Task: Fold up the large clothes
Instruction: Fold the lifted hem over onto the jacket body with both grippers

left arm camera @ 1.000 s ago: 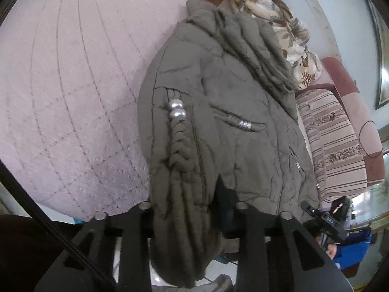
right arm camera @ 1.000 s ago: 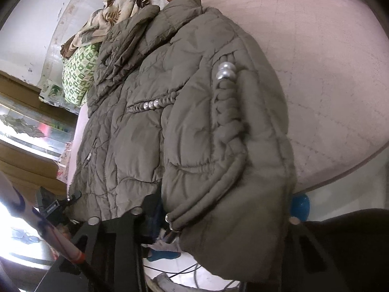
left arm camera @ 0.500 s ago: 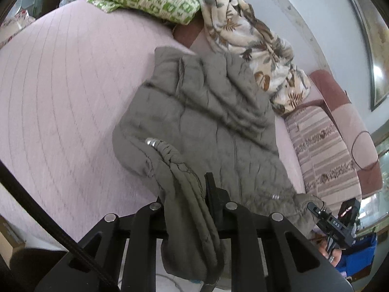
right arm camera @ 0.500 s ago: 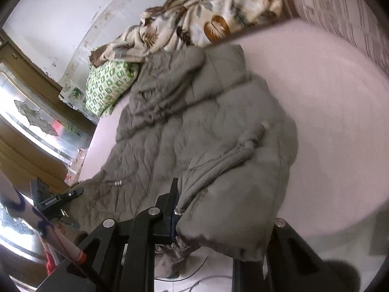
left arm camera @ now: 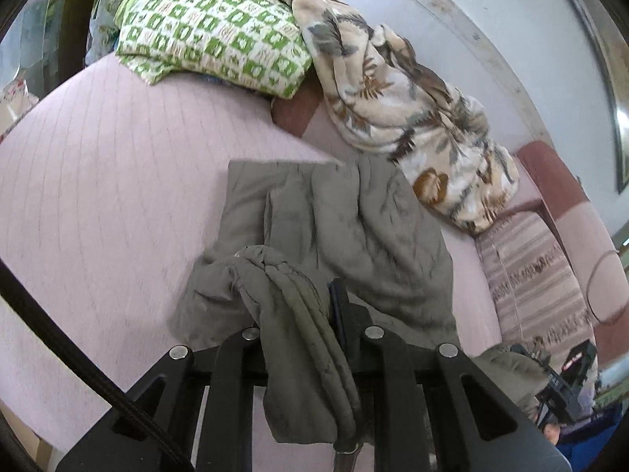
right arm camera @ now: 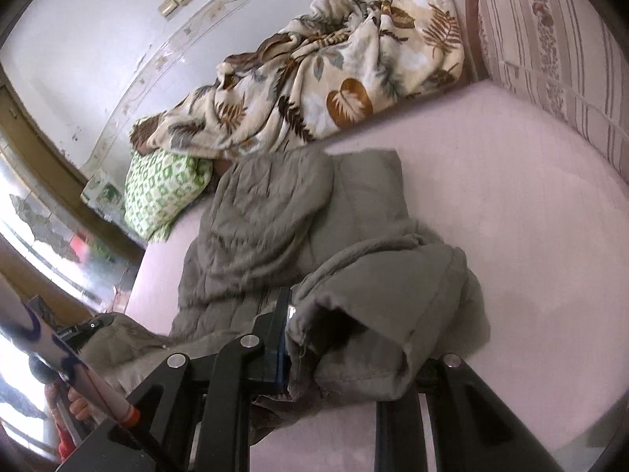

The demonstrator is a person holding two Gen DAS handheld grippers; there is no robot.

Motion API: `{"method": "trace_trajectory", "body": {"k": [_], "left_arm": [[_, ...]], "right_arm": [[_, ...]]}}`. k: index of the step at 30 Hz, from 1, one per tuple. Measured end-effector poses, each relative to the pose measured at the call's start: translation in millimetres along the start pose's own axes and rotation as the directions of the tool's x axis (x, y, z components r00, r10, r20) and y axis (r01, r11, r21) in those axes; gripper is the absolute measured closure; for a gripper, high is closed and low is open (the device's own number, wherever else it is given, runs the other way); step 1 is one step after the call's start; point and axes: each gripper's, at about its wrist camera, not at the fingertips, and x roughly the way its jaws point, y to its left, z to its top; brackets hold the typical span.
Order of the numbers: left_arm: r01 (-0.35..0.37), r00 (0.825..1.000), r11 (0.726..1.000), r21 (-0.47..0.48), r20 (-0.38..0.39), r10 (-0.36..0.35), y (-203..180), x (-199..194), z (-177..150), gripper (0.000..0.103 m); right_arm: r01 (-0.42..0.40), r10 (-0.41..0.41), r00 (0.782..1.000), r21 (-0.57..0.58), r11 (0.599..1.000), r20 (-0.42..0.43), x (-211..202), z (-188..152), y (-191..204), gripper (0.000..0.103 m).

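1. Right now the olive quilted jacket [left arm camera: 346,244] lies on the pink sofa seat [left arm camera: 118,196], its long axis running from the front edge of the seat, where both grippers are, away toward the back edge under the leaf-print blanket [left arm camera: 412,110].

2. At the near end the left gripper [left arm camera: 310,334] is clamped fully onto a bunched, rope-like fold of the jacket's hem or cuff; the cloth hangs down between its fingers and spills below them.

3. The right gripper [right arm camera: 350,358] is closed on a thick roll of the same near end, which looks like a sleeve opening; its left finger [right arm camera: 275,338] presses the cloth, while the other finger is hidden behind the fabric. Its jaws have just been closing on that cloth.

4. The relation that matters: the far end, with collar or hood, rests flat by the back edge of the seat, straight ahead of both grippers, near the green checked pillow [left arm camera: 212,27]. The two grips sit side by side across the jacket's width.

5. My judgement is that the next move carries the held near end forward along that axis and lays it over the far end. Neither hand is nearer; they should travel evenly or the fold will skew.
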Motion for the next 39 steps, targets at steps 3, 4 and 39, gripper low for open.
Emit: {"method": "trace_trajectory", "body": {"k": [3,4,39], "left_arm": [[-0.027,1.000,1.000,-0.006,0.011,0.027,-9.6,18.9,28.2,0.085],[-0.040,0.999,0.999,-0.014,0.013,0.040,-12.1,27.9,40.2,0.085],[0.104,0.990,0.978,-0.181,-0.073,-0.119,24.2,108.4,121.2,0.053]], "right_arm": [[0.022,-0.023,1.000,0.011,1.000,0.013,18.4,27.2,-0.1,0.080],[0.029,-0.030,0.999,0.015,0.999,0.016,24.6,34.5,0.6,0.080],[0.091,-0.084,0.995,0.148,0.985,-0.055,186.9,130.2,-38.9,0.057]]}}
